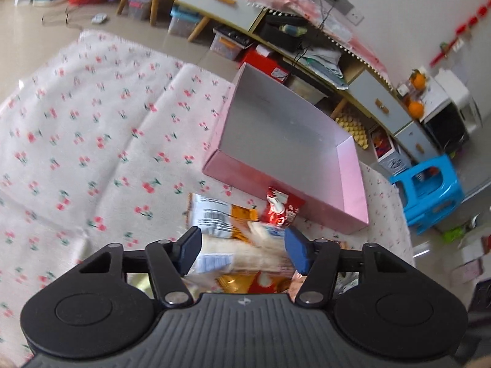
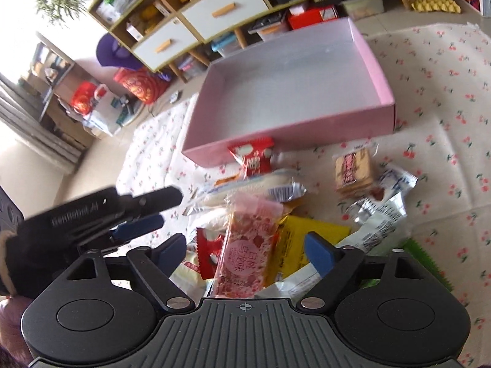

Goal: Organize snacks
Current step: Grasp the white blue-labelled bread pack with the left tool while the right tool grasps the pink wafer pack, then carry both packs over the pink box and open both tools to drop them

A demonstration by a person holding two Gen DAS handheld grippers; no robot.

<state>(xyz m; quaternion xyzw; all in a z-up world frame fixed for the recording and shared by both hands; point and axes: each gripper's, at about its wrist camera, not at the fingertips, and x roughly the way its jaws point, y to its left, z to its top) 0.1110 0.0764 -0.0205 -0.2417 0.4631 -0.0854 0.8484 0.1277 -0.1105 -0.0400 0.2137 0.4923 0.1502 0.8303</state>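
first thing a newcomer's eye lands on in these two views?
The big pink box, open and with nothing inside, on the cherry-print cloth. Next, the heap of snack packets piled just in front of its near wall. The right tool stands open around a pink speckled bar, and the left tool reaches in beside it.

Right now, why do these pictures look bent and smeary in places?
Both views are fisheye, so the shelves bow. Left wrist view: the snacks between the tool's pads are smeared by motion, while the pink box is sharper. Right wrist view: window glare washes out the left edge, and the pink bar is fairly crisp.
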